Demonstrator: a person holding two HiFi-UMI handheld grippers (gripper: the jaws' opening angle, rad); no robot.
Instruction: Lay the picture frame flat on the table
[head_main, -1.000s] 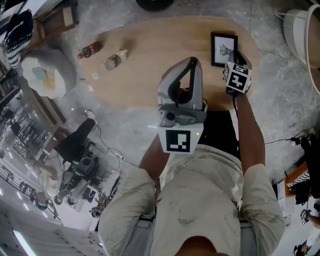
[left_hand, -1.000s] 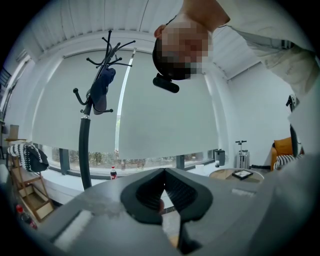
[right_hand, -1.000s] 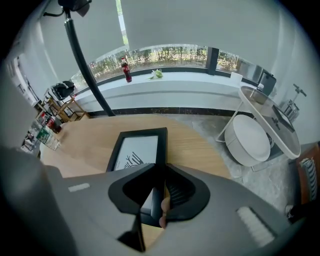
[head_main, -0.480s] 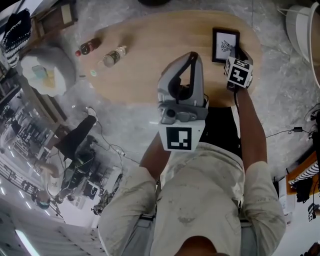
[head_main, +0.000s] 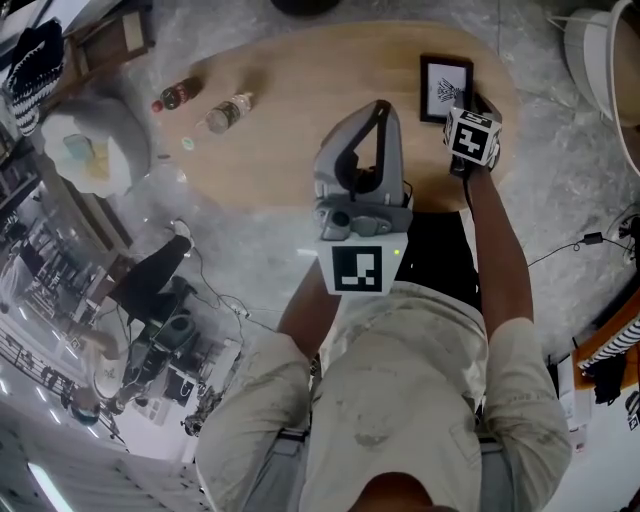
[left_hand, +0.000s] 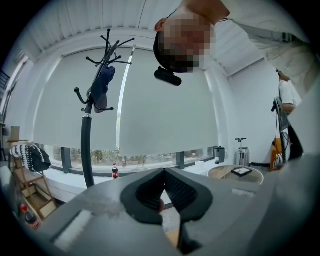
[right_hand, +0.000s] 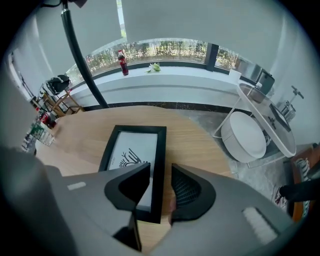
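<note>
Standing on grey floor (head_main: 560, 200), the wooden table (head_main: 300, 120) carries two bottles (head_main: 230, 112) and the flat picture frame (right_hand: 135, 155). The right gripper (right_hand: 161, 174) jaws have just opened, with the frame edge between them. The left gripper (left_hand: 164, 172) is closed.

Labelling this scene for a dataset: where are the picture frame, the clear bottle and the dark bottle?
picture frame (head_main: 445, 88), head view, on its white print.
clear bottle (head_main: 228, 112), head view, on its body.
dark bottle (head_main: 180, 94), head view, on its body.
</note>
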